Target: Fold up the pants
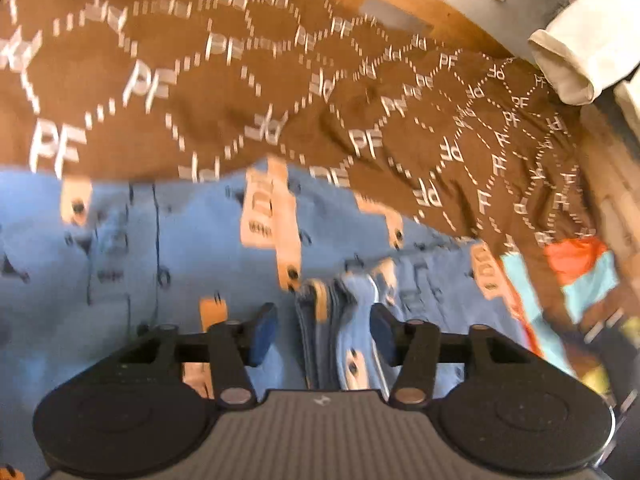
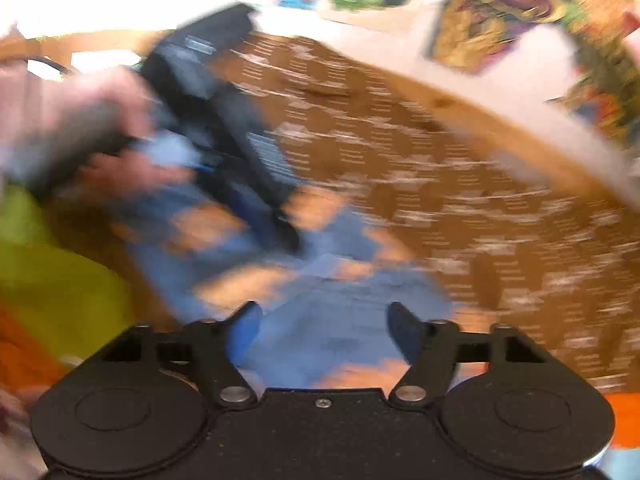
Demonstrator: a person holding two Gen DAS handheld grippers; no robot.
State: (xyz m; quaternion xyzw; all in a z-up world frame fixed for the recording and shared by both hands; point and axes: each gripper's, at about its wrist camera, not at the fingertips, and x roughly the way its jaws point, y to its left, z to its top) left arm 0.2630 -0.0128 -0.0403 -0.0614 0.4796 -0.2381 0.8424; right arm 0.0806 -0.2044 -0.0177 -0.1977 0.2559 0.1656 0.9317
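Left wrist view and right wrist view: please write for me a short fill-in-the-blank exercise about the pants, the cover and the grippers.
1. The light blue pants with orange patches lie on a brown cover printed with the white letters ____.
2. The left gripper has its fingers spread around a ____ edge of the pants.
3. The right gripper is ____, with blue fabric between its fingers.
4. In the right wrist view the picture is ____ by motion.

Missing words: PF; bunched; open; blurred
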